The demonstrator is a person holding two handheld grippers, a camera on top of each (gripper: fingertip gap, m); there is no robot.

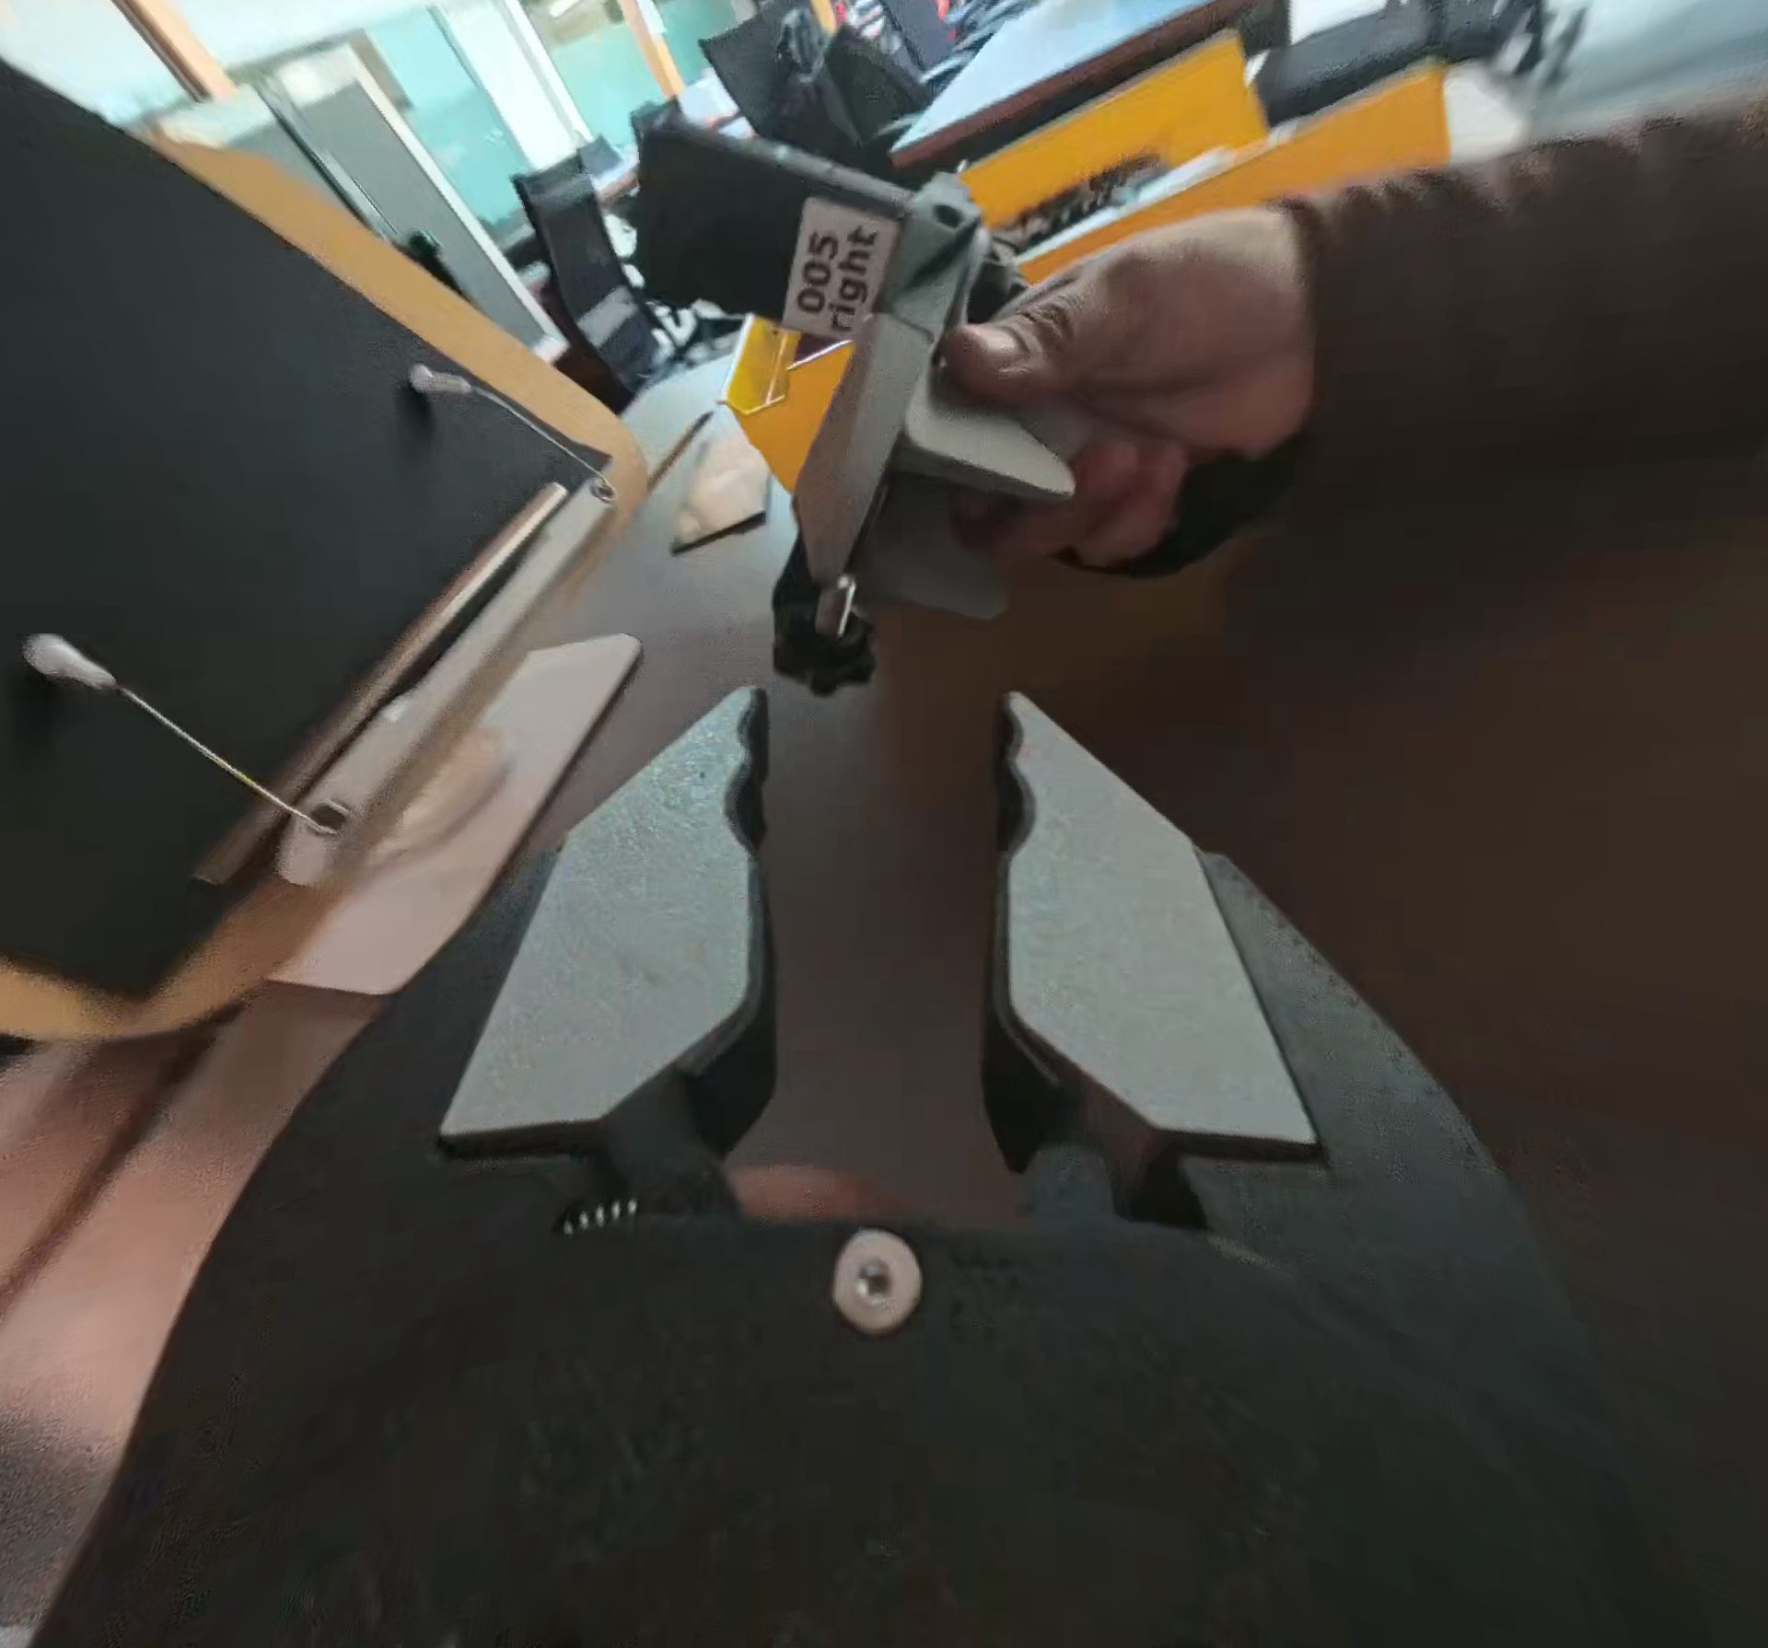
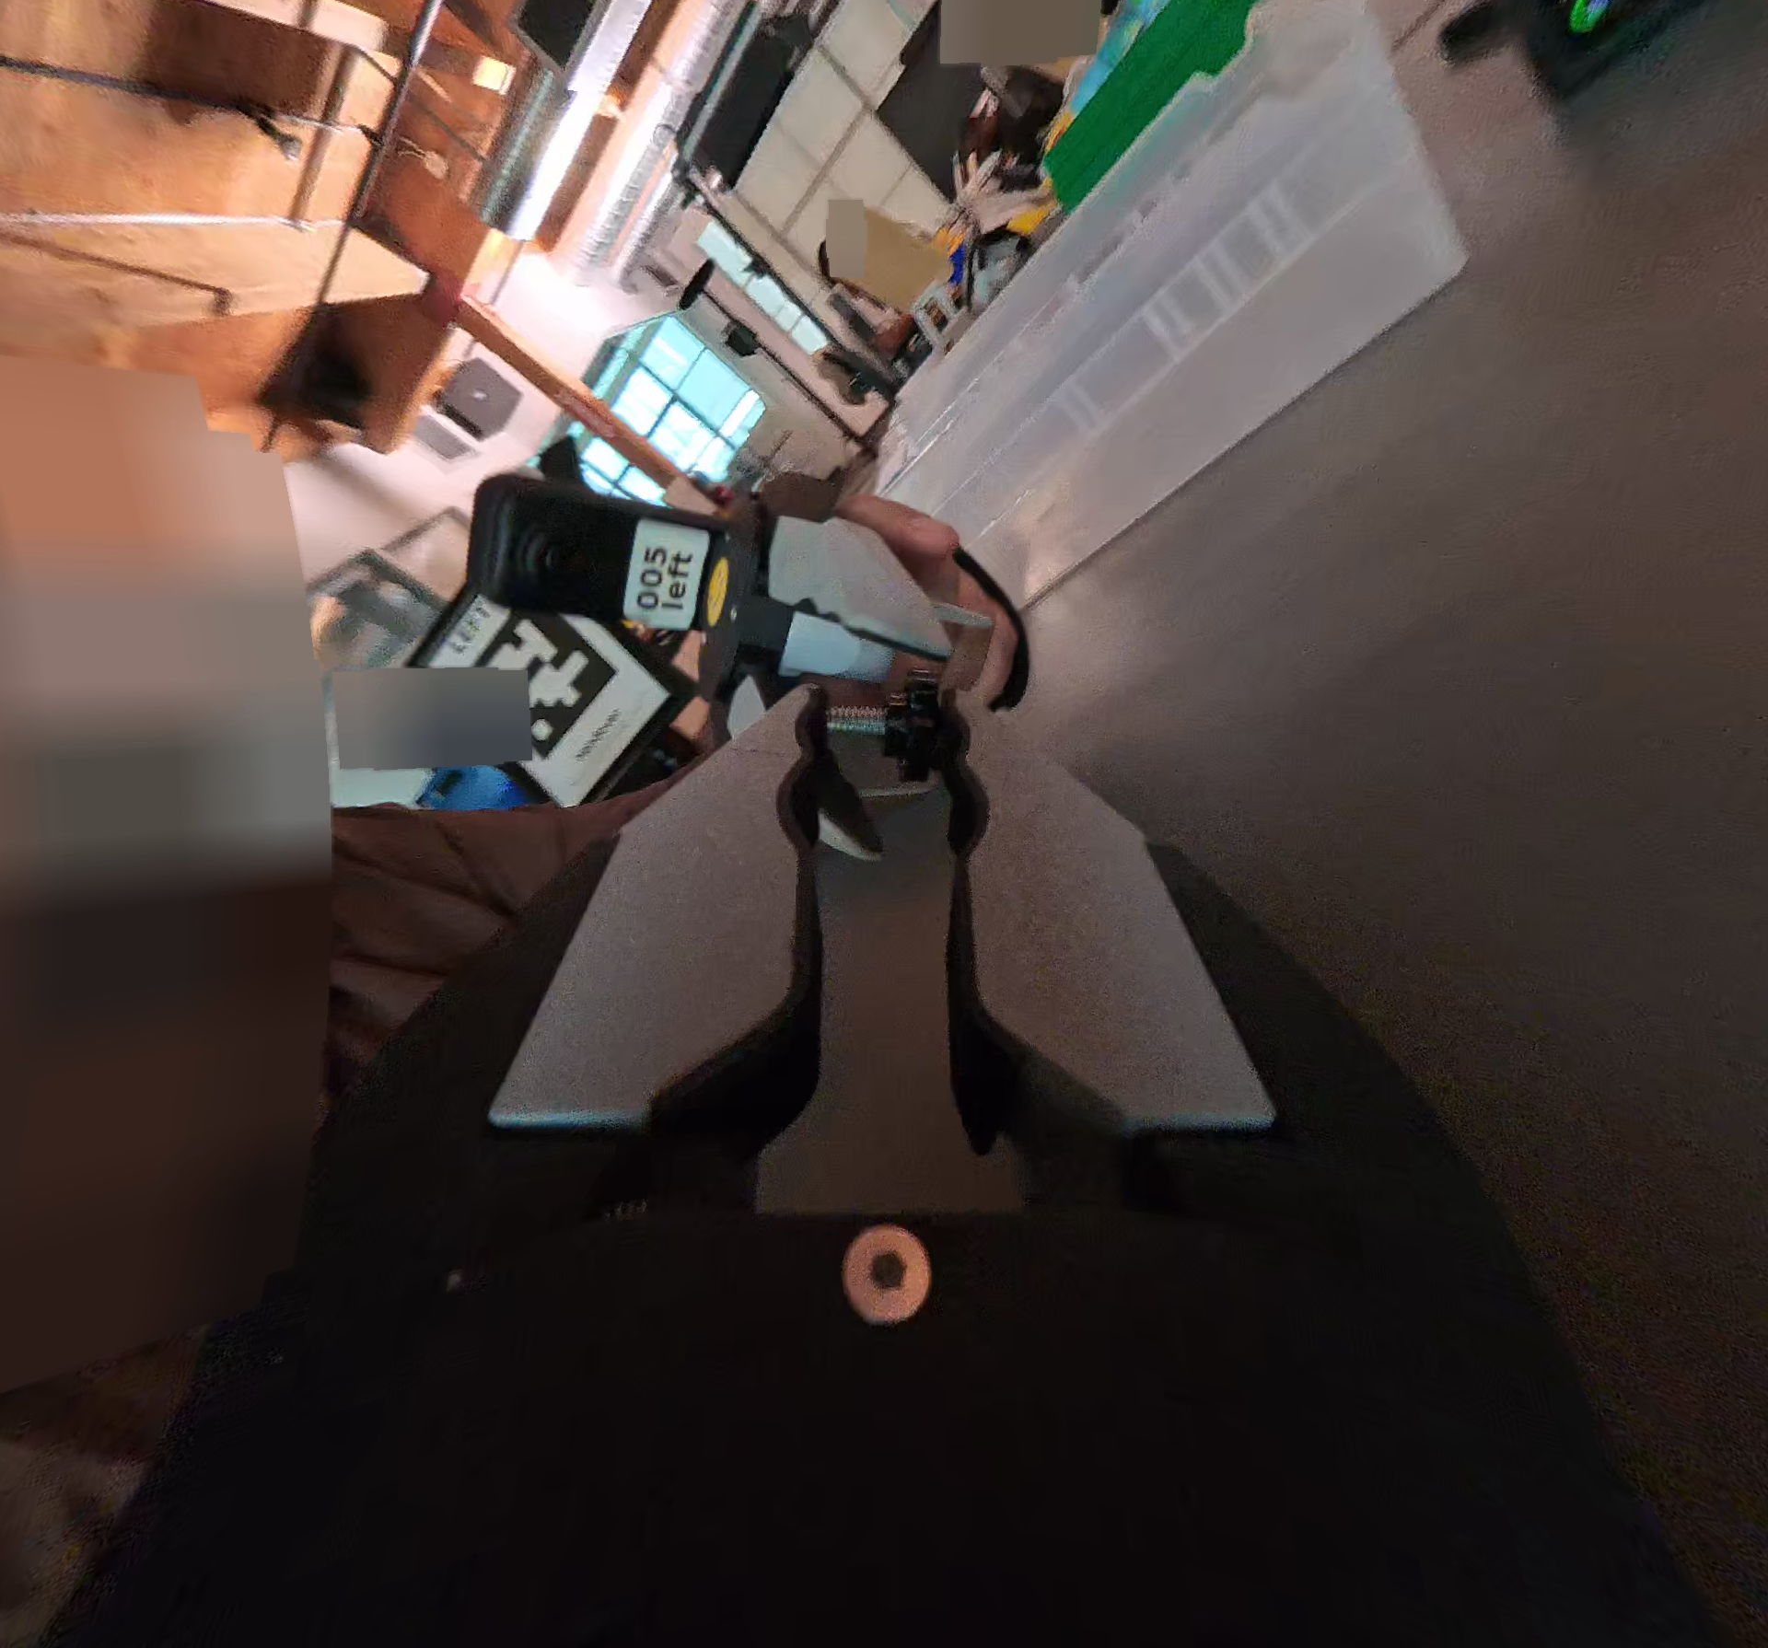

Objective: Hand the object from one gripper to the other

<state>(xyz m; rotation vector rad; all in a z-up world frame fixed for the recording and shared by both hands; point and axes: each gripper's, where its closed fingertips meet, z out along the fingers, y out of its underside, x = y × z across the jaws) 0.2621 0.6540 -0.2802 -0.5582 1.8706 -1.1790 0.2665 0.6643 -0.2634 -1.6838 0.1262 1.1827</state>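
While the right gripper (image 2: 885, 732) is pinched on a black knob with a threaded screw (image 2: 909, 727), the left gripper (image 1: 880, 722) is held spread, empty, just below.

Left gripper (image 1: 882, 722) fingers parted; right gripper (image 2: 885, 727) fingers pinched.

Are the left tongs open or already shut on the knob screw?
Open. The left tongs show a wide empty gap; the knob screw sits beyond them, held in the right tongs.

Matt grey plates on the left tool (image 1: 880, 732) — the knob (image 2: 920, 727) black plastic, its screw bright metal.
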